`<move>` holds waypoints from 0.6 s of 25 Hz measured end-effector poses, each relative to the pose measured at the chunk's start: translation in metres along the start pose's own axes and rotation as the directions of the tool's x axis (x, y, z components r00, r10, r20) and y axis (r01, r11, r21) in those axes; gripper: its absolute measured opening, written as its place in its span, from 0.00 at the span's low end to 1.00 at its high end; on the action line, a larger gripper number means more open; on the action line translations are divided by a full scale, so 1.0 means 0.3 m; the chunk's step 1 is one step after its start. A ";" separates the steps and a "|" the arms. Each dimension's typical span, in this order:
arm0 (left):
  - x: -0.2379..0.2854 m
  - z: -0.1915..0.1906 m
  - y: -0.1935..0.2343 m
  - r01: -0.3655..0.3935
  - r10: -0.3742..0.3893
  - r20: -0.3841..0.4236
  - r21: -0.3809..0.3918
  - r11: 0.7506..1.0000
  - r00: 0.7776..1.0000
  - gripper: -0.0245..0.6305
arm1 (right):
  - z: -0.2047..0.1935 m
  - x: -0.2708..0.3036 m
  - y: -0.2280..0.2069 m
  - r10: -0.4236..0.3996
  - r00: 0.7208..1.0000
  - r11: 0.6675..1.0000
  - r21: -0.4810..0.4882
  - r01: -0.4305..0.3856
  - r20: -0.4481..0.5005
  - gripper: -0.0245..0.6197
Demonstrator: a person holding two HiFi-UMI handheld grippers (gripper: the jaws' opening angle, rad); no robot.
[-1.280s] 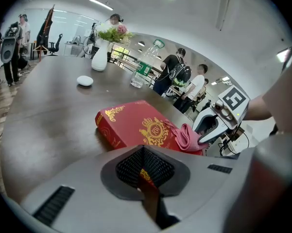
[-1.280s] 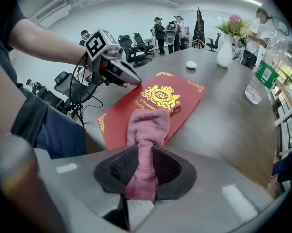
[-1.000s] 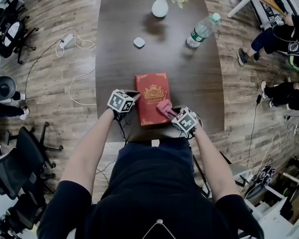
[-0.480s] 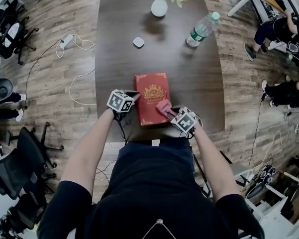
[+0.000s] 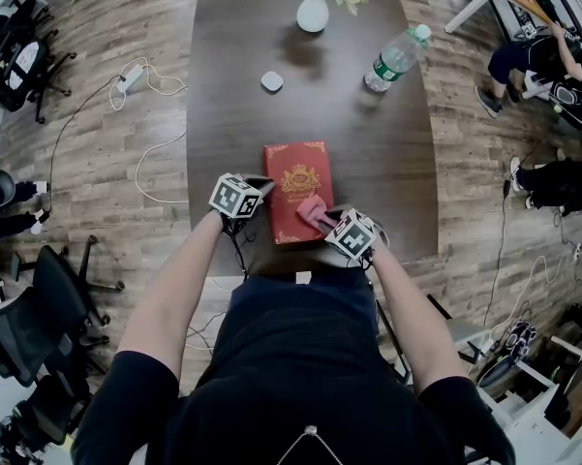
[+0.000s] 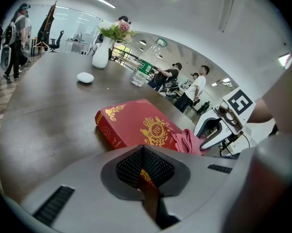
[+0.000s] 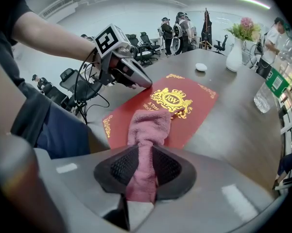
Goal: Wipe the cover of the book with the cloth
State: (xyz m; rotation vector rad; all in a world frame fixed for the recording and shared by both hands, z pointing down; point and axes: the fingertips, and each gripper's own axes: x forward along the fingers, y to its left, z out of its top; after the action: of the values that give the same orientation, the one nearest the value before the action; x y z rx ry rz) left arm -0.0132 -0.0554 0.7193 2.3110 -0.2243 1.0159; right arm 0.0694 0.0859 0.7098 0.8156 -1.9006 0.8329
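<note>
A red book (image 5: 295, 182) with gold ornament lies flat near the front edge of the dark table (image 5: 368, 153). My left gripper (image 5: 260, 185) is shut on the book's left edge; in the left gripper view a red and gold sliver of the book (image 6: 133, 125) sits between the pads (image 6: 131, 165). My right gripper (image 5: 329, 223) is shut on a pink cloth (image 5: 313, 211). The cloth (image 7: 149, 127) trails forward from the jaws and rests on the cover (image 7: 184, 103), just short of the gold crest. The left gripper (image 7: 136, 79) shows at the book's far-left side.
At the table's far end stand a white vase of flowers (image 5: 312, 8) and a clear water bottle (image 5: 392, 58), with a small white puck (image 5: 271, 81) between. Office chairs (image 5: 48, 289) and a white cable (image 5: 145, 163) are on the floor at left; seated people's legs (image 5: 552, 177) at right.
My right gripper and the cloth have slid a little to the left across the near part of the cover. The left gripper and the book have stayed put.
</note>
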 end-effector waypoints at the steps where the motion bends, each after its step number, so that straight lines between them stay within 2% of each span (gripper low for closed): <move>1: 0.000 -0.001 -0.001 0.001 -0.001 0.000 0.000 1.000 1.000 0.03 | 0.010 0.009 0.016 0.008 1.000 1.000 -0.007 -0.008 0.001 0.19; 15: 0.000 0.000 0.001 0.002 -0.002 0.001 -0.001 1.000 1.000 0.03 | 0.124 0.106 0.152 0.091 0.996 0.991 -0.095 -0.091 -0.007 0.19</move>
State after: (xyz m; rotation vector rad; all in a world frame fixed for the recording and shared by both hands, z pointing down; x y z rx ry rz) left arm -0.0133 -0.0555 0.7195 2.3107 -0.2229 1.0136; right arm 0.0037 0.0750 0.7136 0.6742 -1.9718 0.7910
